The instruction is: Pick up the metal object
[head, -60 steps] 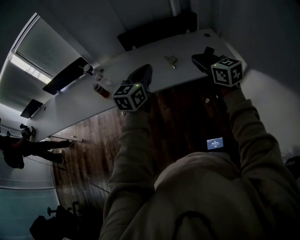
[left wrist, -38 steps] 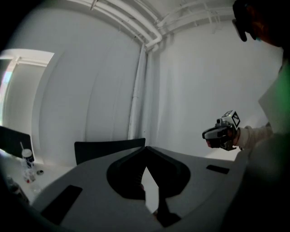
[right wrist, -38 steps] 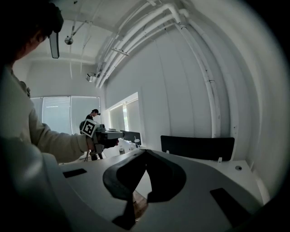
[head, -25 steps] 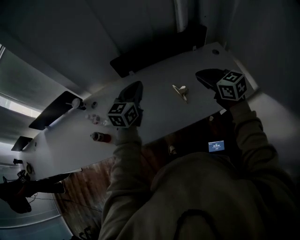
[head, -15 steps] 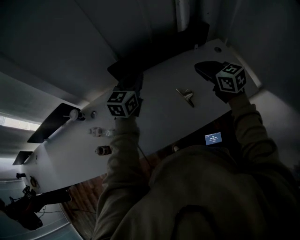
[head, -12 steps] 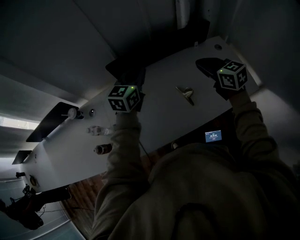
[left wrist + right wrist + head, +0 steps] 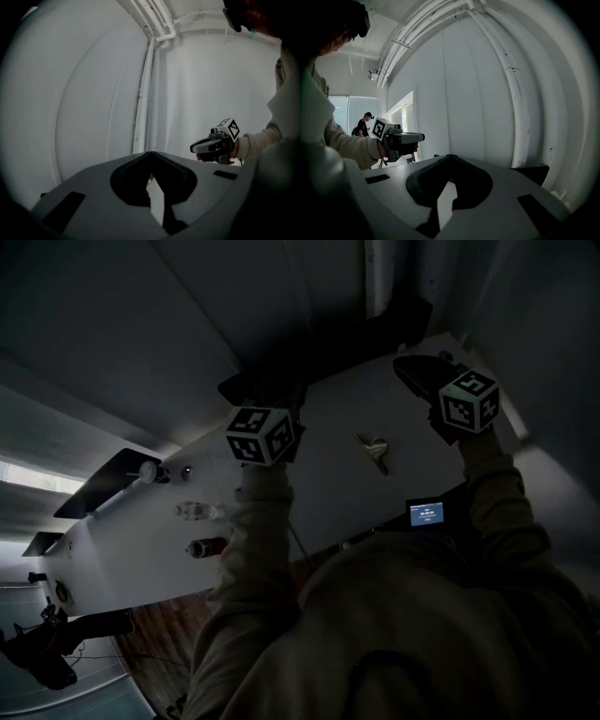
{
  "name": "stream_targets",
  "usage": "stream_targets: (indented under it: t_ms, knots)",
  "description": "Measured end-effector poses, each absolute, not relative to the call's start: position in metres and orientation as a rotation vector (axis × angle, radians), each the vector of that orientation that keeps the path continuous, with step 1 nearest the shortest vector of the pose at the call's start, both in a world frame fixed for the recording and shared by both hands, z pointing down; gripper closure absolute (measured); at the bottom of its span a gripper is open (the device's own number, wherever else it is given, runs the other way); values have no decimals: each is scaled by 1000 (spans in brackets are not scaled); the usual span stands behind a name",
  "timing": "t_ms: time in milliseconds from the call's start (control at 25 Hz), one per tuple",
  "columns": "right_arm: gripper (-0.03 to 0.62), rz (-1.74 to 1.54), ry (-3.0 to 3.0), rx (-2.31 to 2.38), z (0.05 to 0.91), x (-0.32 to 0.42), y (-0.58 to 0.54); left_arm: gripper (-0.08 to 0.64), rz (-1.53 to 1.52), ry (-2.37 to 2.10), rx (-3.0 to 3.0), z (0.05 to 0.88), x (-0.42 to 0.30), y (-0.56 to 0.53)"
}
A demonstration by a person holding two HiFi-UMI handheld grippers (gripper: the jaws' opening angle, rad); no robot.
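Advanced: left gripper, right gripper, fingers together; metal object between them; bottles leftward.

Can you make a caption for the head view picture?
Left tool and right tool held out over a white table, metal object lying between them.

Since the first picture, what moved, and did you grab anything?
Both the left gripper and the right gripper went forward, from the near edge of the white table out over it toward the wall. Nothing was grabbed: both have their jaws shut and empty. The metal object still lies on the table between them, and the small bottles stayed put.
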State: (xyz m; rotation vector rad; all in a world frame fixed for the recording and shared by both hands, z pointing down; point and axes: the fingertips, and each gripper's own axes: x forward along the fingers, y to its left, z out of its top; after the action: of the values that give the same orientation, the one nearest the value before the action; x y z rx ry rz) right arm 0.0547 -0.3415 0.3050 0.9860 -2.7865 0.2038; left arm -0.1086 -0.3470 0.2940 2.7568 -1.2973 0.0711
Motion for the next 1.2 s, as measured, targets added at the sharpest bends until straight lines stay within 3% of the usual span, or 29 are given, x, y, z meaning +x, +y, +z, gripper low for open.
stream_targets:
  t_ms: [680, 1200]
  knots:
    - [572, 25, -2944, 981, 206, 29, -345, 555, -85, -1400, 2762, 226, -125, -345]
    - [572, -8, -2956, 973, 189, 29, -352, 555, -101, -1372, 2833, 198, -110, -353]
